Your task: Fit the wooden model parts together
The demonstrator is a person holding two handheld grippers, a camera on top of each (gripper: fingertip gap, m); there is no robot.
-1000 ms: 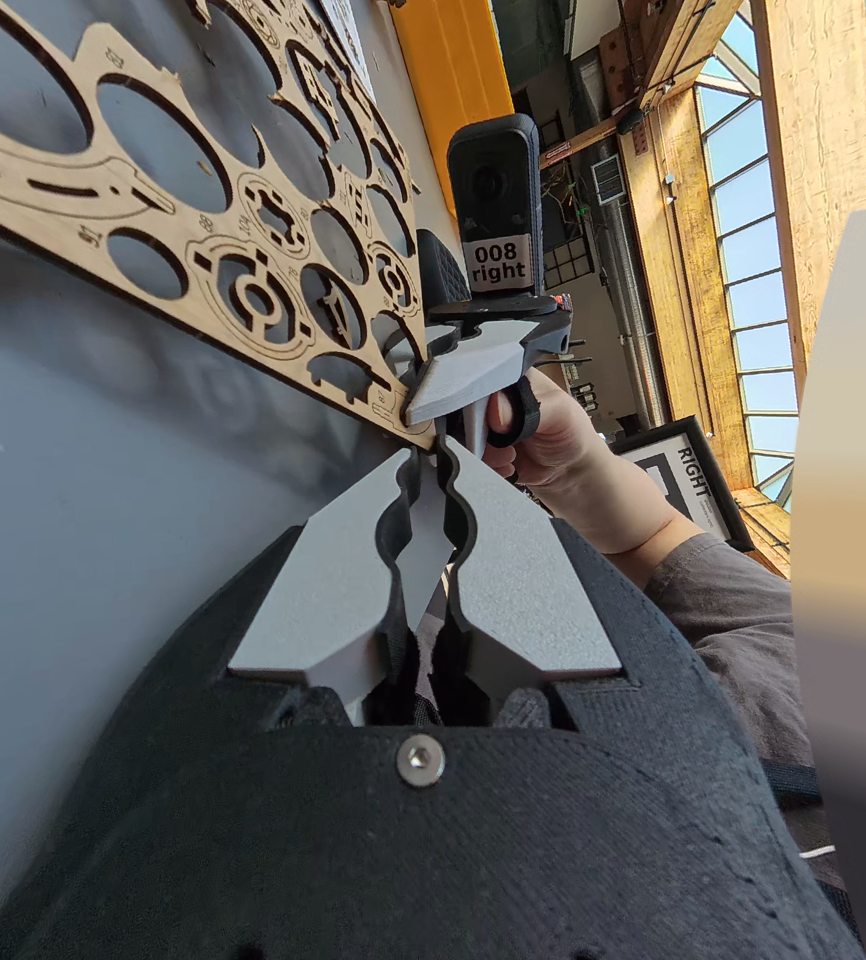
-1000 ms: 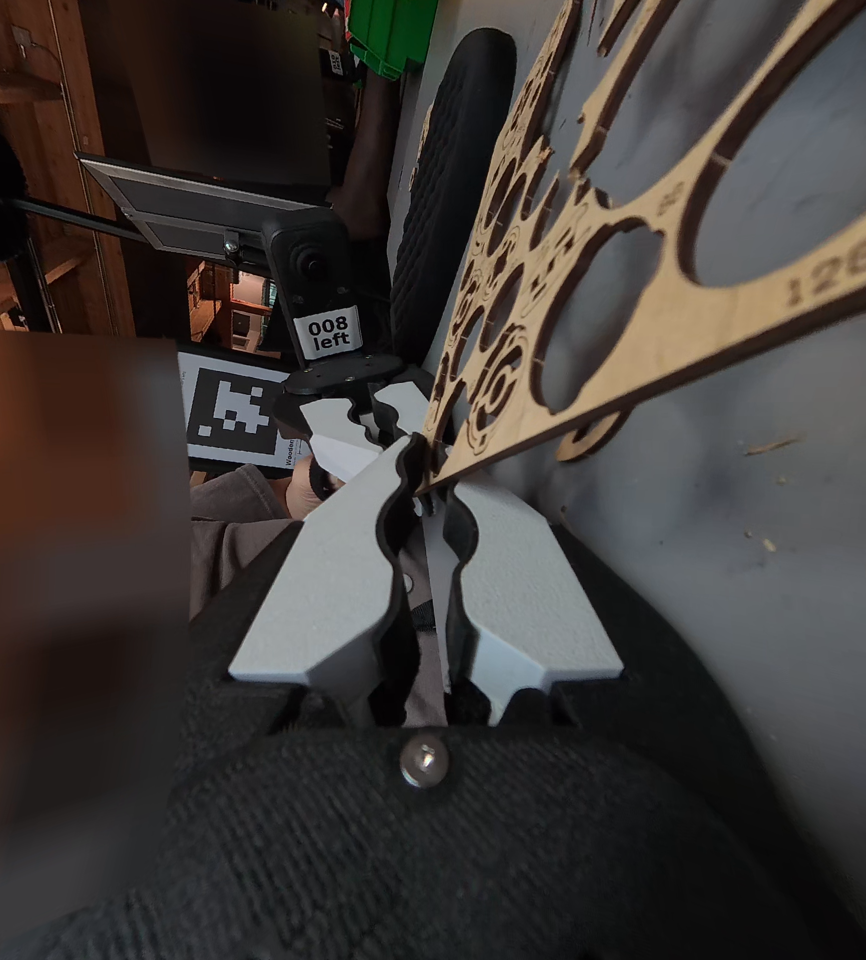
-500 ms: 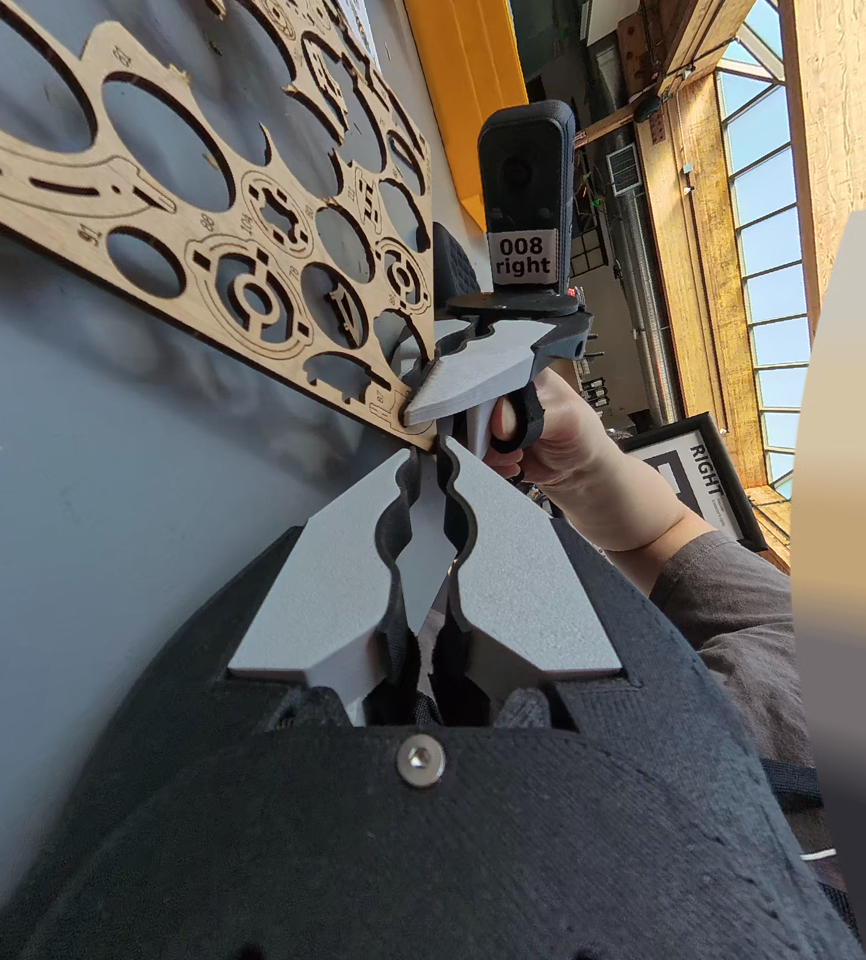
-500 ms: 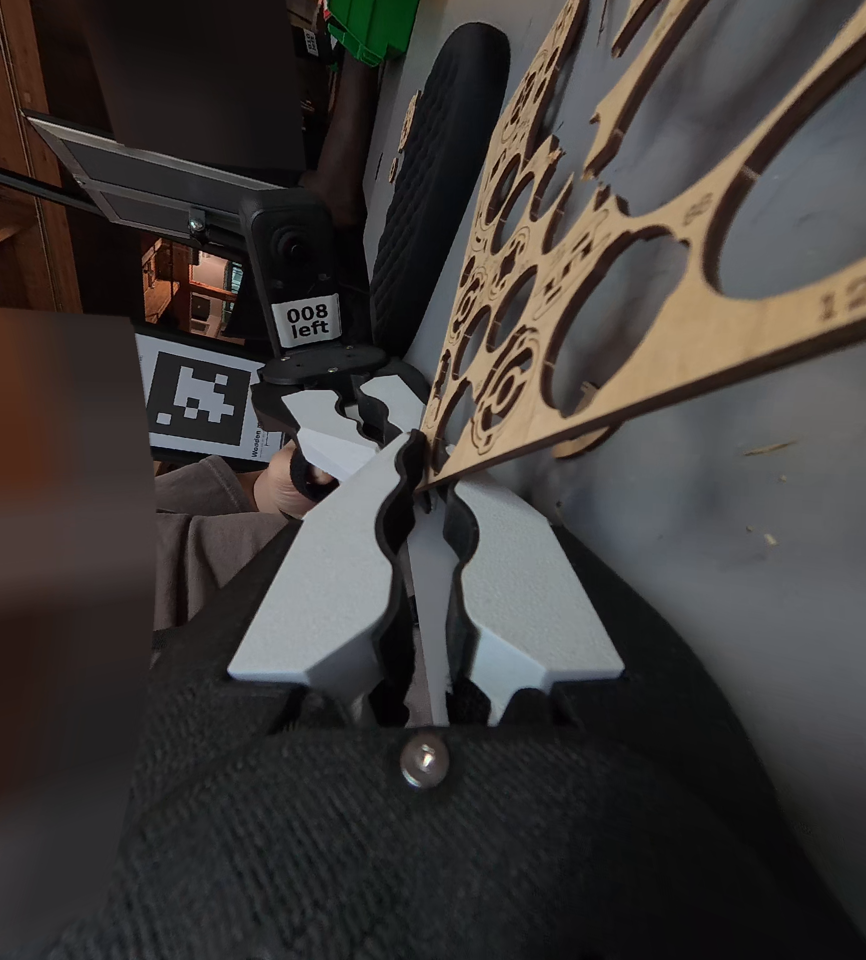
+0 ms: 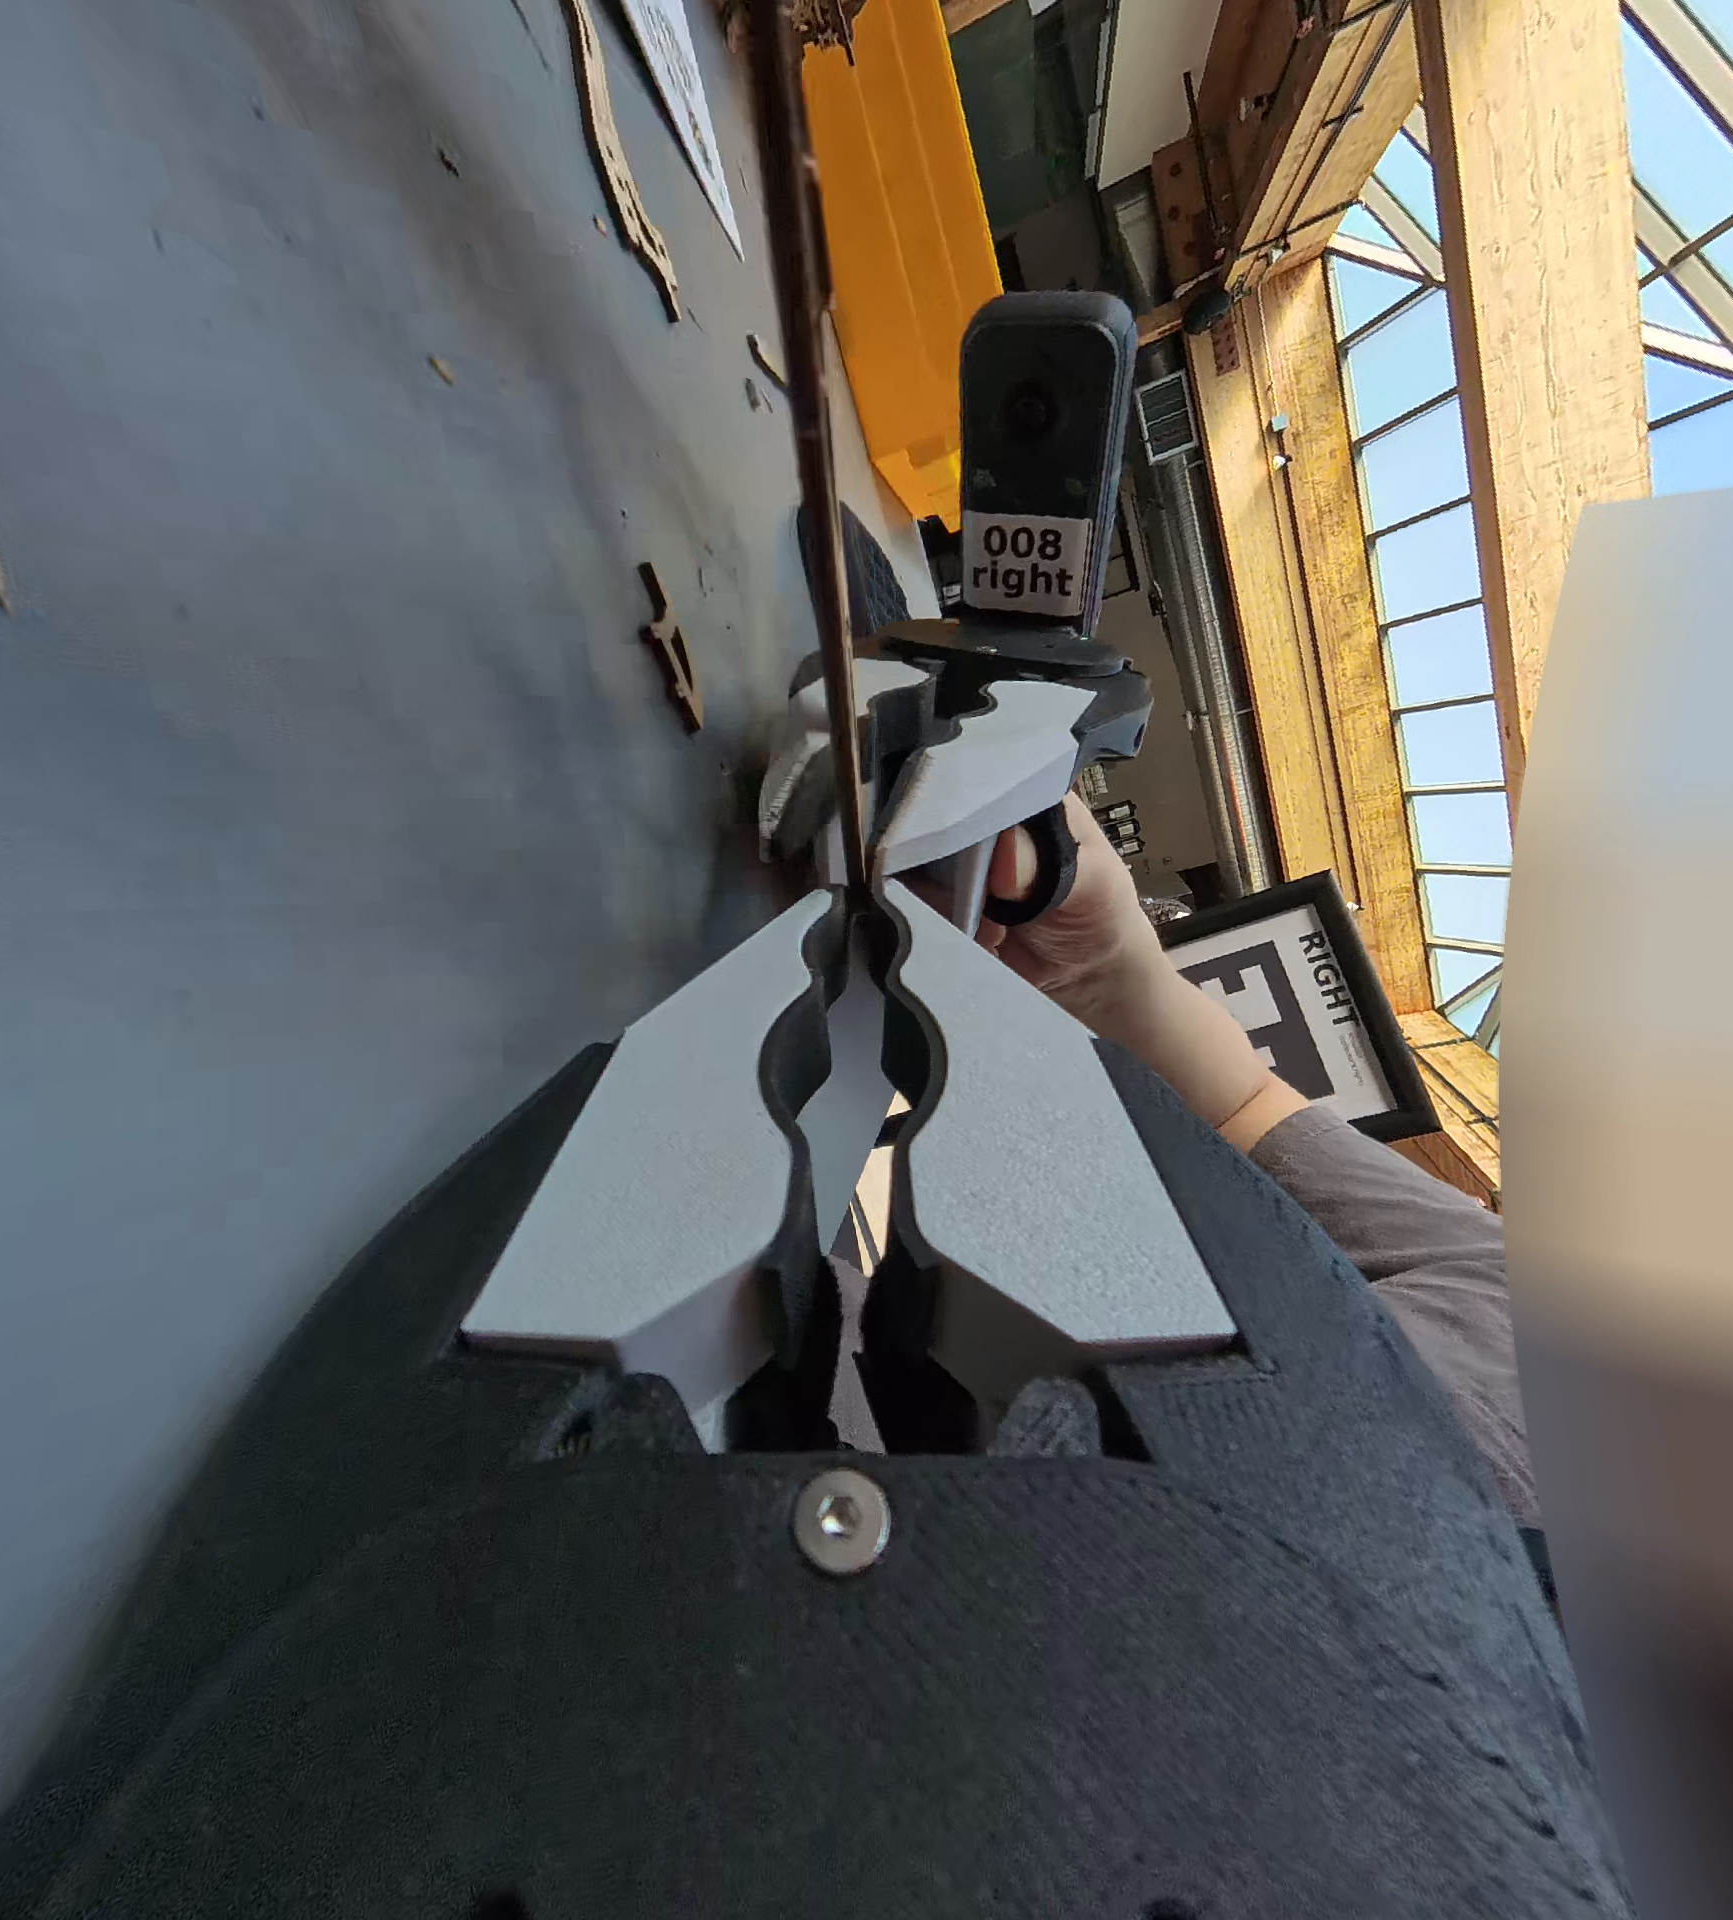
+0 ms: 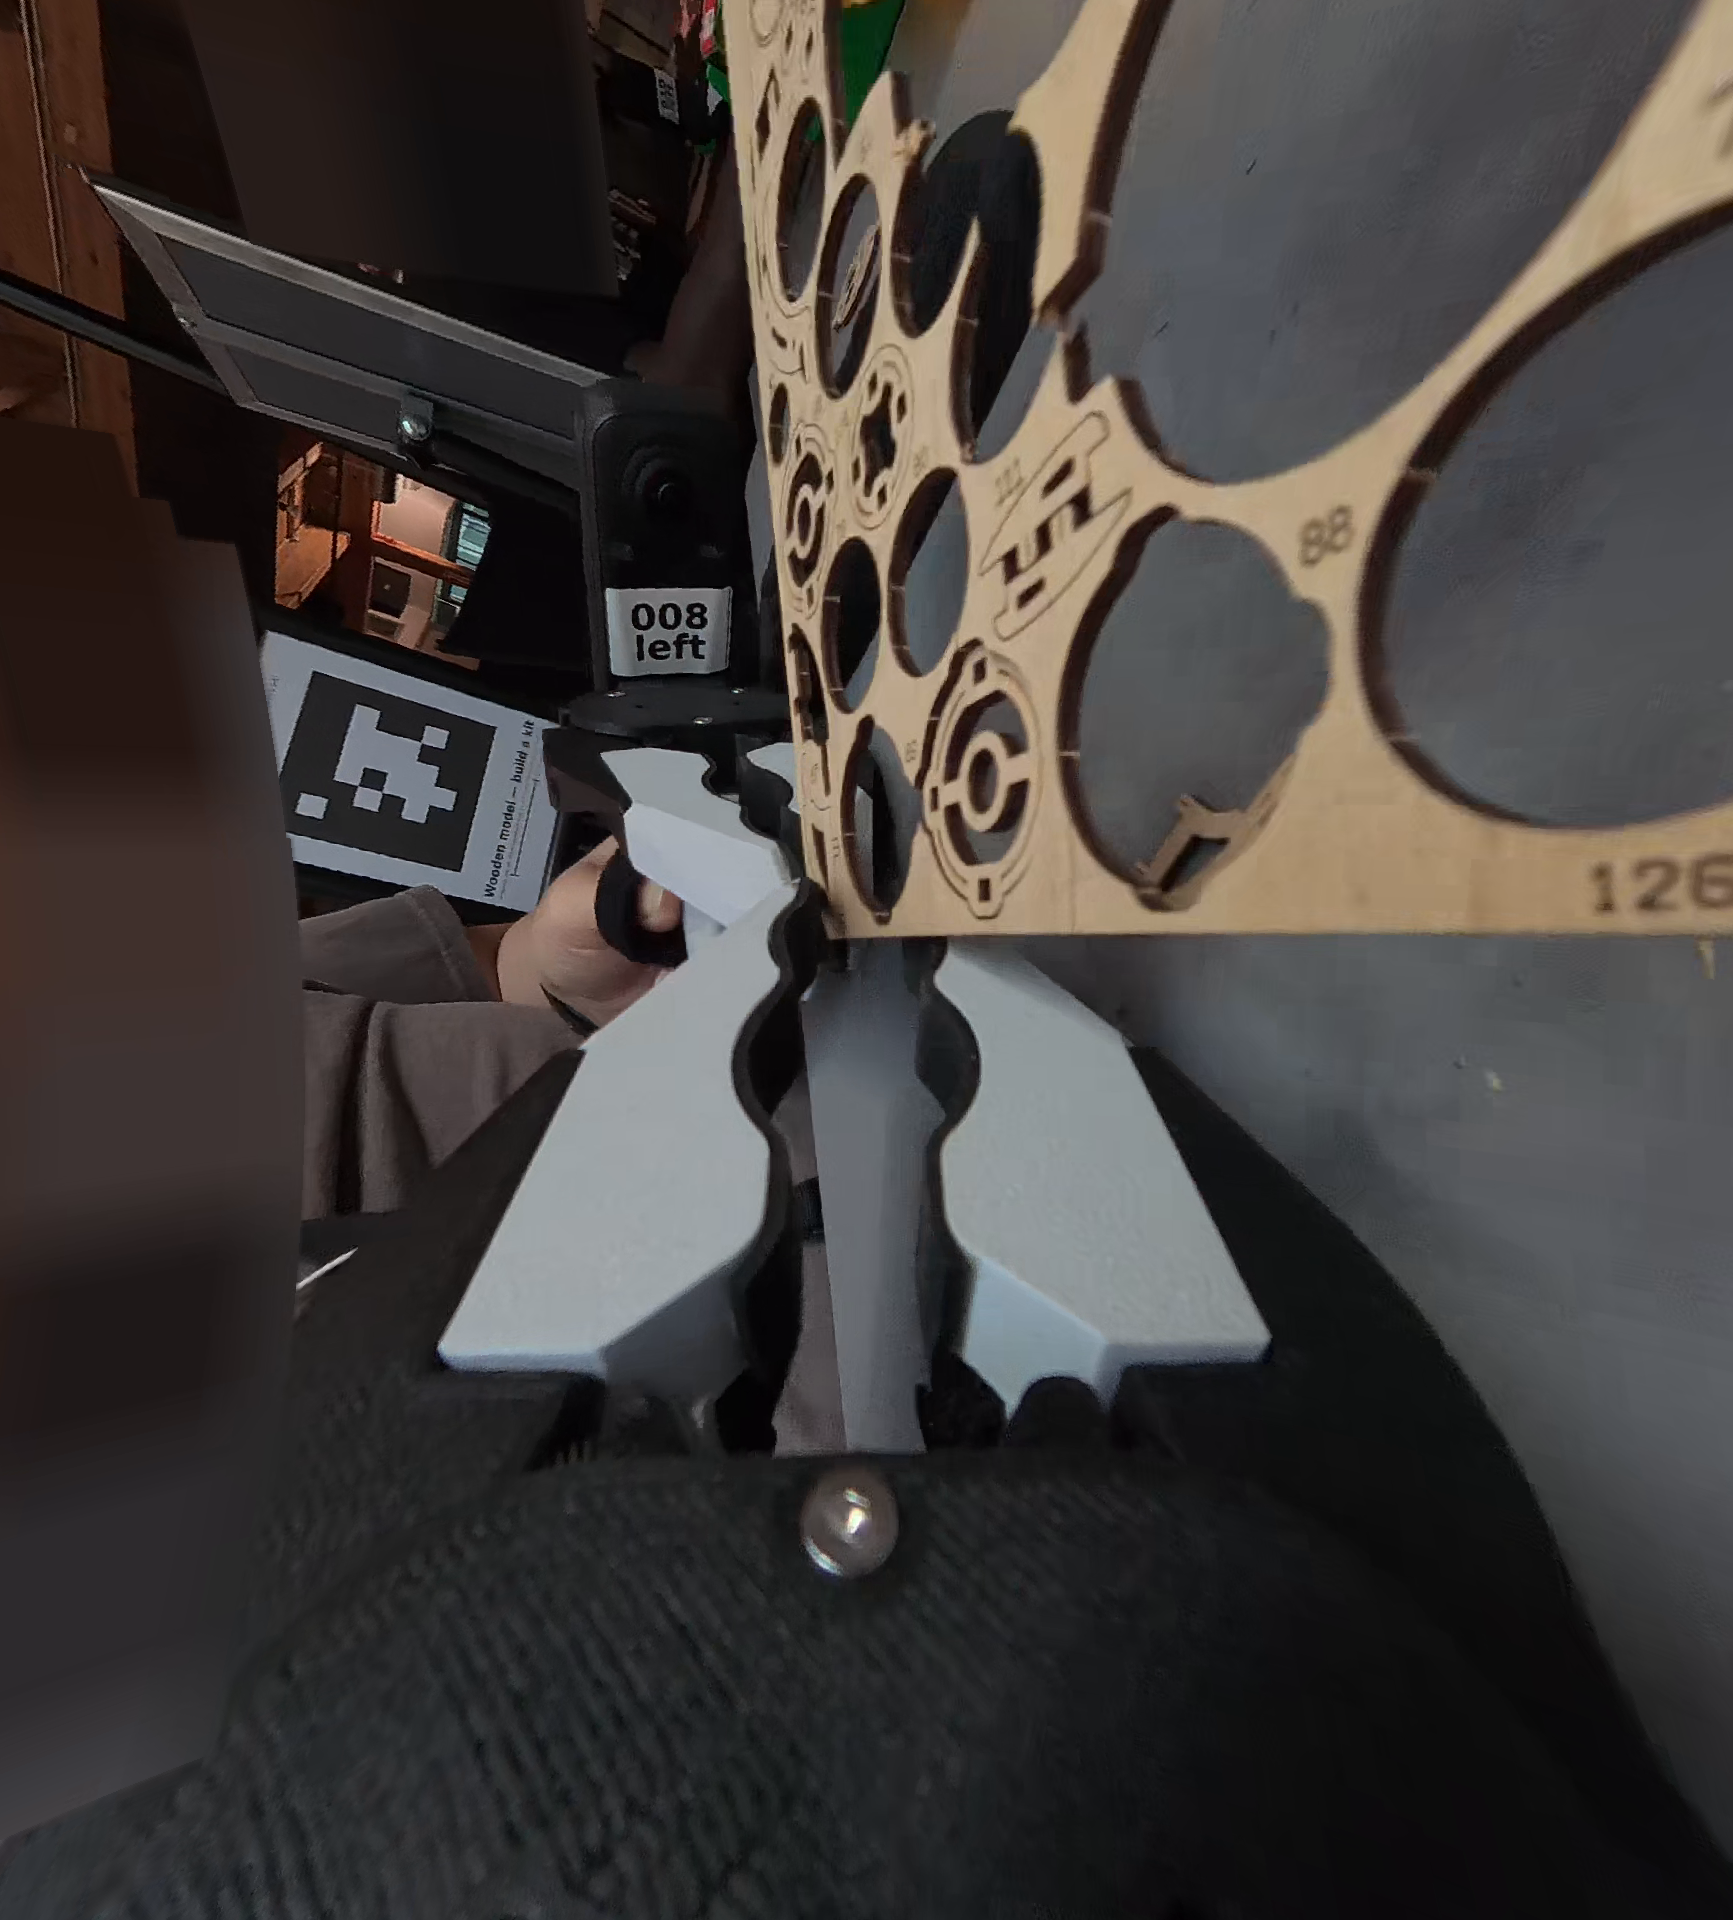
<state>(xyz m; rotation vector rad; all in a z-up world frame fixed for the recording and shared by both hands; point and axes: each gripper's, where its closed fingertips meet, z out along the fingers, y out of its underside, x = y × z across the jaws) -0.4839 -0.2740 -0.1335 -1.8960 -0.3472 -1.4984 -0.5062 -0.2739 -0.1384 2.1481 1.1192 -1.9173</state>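
Observation:
A thin laser-cut wooden sheet (image 6: 1361, 862) with many round cut-outs and several parts still in it stands on edge above the grey table. In the left wrist view the sheet (image 5: 812, 416) shows edge-on as a thin dark line. My left gripper (image 5: 857, 909) is shut on the sheet's edge at the tips. My right gripper (image 6: 872, 930) faces it at the same corner. Its jaws stand a little apart, and the sheet's corner sits loosely at its tips. In the left wrist view the right gripper (image 5: 831, 842) straddles the sheet. The left gripper (image 6: 774, 821) is partly hidden behind the sheet.
Loose small wooden pieces (image 5: 670, 665) and chips lie on the grey table (image 5: 270, 831). A yellow bin (image 5: 893, 260) and a white paper (image 5: 685, 104) are at the far end. A framed marker card (image 6: 394, 790) stands behind. A person's hand (image 5: 1070, 935) holds the right gripper. Left and right tips are no more than a few centimetres apart.
The sheet has swung from lying nearly flat to standing on edge, now edge-on in the left view. The right gripper's jaws have widened a little. The left grip has not changed.

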